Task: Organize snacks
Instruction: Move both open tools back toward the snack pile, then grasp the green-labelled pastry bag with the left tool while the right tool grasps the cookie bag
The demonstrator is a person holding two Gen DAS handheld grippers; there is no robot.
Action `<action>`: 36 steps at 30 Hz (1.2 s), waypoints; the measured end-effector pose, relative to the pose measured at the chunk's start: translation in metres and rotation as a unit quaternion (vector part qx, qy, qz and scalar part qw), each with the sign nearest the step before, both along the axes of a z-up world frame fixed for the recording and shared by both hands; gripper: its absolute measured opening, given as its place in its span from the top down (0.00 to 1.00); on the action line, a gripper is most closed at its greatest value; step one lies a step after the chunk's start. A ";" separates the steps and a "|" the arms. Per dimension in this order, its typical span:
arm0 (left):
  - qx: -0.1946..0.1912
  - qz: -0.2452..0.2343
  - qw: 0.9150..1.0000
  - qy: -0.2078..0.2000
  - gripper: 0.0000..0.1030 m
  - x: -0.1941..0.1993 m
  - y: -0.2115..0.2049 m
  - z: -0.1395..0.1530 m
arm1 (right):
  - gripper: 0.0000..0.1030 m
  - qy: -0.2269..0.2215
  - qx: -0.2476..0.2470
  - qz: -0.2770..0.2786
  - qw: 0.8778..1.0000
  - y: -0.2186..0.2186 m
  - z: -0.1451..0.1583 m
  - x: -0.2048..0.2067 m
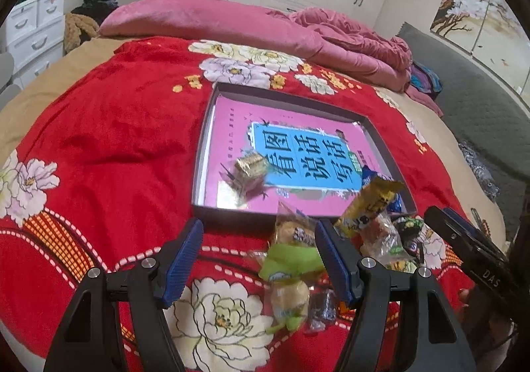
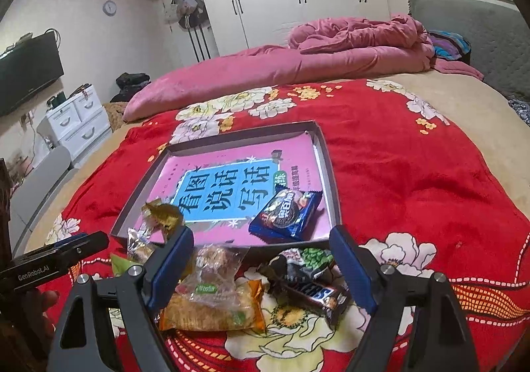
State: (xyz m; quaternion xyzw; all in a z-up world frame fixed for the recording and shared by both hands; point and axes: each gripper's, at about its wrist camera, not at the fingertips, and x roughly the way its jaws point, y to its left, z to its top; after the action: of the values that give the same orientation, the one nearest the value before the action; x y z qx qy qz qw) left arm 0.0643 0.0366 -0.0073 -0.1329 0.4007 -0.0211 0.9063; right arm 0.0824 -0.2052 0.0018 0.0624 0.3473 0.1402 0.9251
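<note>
A shallow grey box [image 1: 205, 127] [image 2: 326, 153] with a pink and blue book inside lies on the red floral blanket. In it sit a gold-wrapped candy [image 1: 250, 166] [image 2: 163, 213] and a blue Oreo pack [image 2: 286, 214]. A snack pile lies at the box's near edge: a green-wrapped snack [image 1: 288, 264], a yellow packet [image 1: 367, 206], a clear cake pack [image 2: 215, 267], an orange packet [image 2: 212, 309], a Snickers bar [image 2: 314, 292]. My left gripper [image 1: 258, 259] is open and empty over the pile's left end. My right gripper [image 2: 261, 267] is open and empty over the pile.
A rumpled pink quilt [image 2: 331, 51] lies across the far side of the bed. A grey headboard [image 1: 463, 80] runs along the right. White drawers [image 2: 76, 120] and a TV [image 2: 26, 74] stand at the left, wardrobes behind.
</note>
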 end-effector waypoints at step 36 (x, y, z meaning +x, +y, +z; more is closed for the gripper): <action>-0.019 -0.035 0.991 0.125 0.31 0.000 -0.020 -0.048 | 0.19 0.054 -0.024 0.047 0.997 0.028 -0.025 0.000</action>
State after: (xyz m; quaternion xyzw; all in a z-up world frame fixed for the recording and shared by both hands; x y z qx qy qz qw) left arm 0.0646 0.0171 -0.0549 -0.1374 0.5151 -0.0433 0.8450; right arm 0.0826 -0.1771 -0.0235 0.0316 0.4025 0.1715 0.8986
